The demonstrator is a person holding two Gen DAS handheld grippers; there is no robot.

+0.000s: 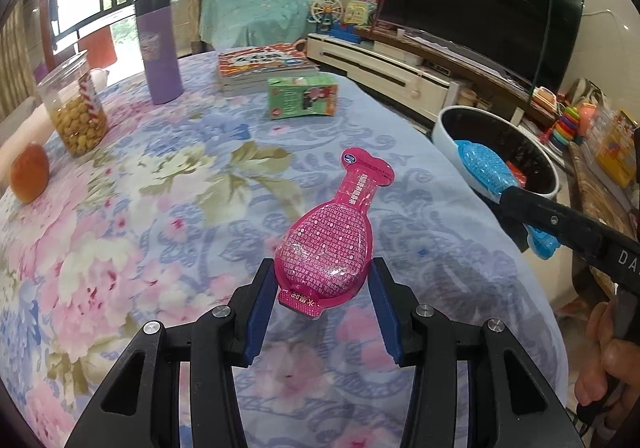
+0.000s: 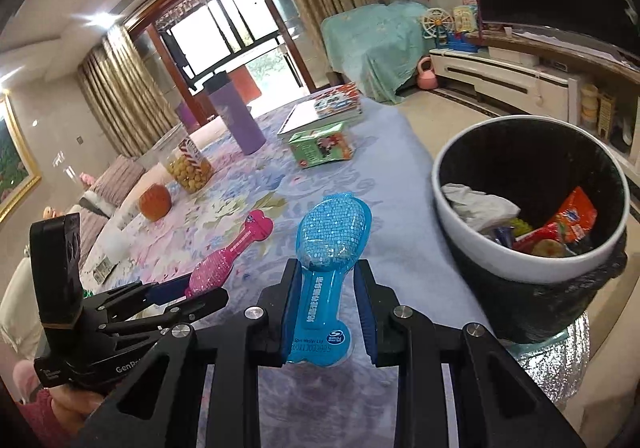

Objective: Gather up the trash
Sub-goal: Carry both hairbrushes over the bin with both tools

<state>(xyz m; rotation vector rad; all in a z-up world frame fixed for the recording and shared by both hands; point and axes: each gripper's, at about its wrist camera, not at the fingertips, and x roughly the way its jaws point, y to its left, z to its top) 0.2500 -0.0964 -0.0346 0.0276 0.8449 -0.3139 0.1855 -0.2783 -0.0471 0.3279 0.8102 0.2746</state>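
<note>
Nearest the left wrist camera, the left gripper (image 1: 322, 288) has its fingers (image 1: 262, 312) clamped on the wide end of a pink blister pack (image 1: 332, 244), held above the flowered surface (image 1: 160, 188), neck pointing away. In the right wrist view the right gripper (image 2: 326, 302) has its fingers (image 2: 290, 308) clamped on the narrow neck of a blue blister pack (image 2: 330, 244), bulb end forward. The trash bin (image 2: 452, 224), white-rimmed with a black liner and already holding wrappers, stands to the right, just beyond the surface's edge.

The step in hand looks like carrying both packs to the bin. To do it well, bring the blue pack fully over the rim first, since it is closer, and let go only once the whole pack is above the opening. The pink pack has farther to travel and should follow without the two grippers crossing.

Much is hard to read. The print on both packs is too small to read fully. Whether either pack still holds anything cannot be told. The bin's base and what it stands on are partly hidden. Only part of the person's hand (image 1: 604, 364) shows at the frame edge.
</note>
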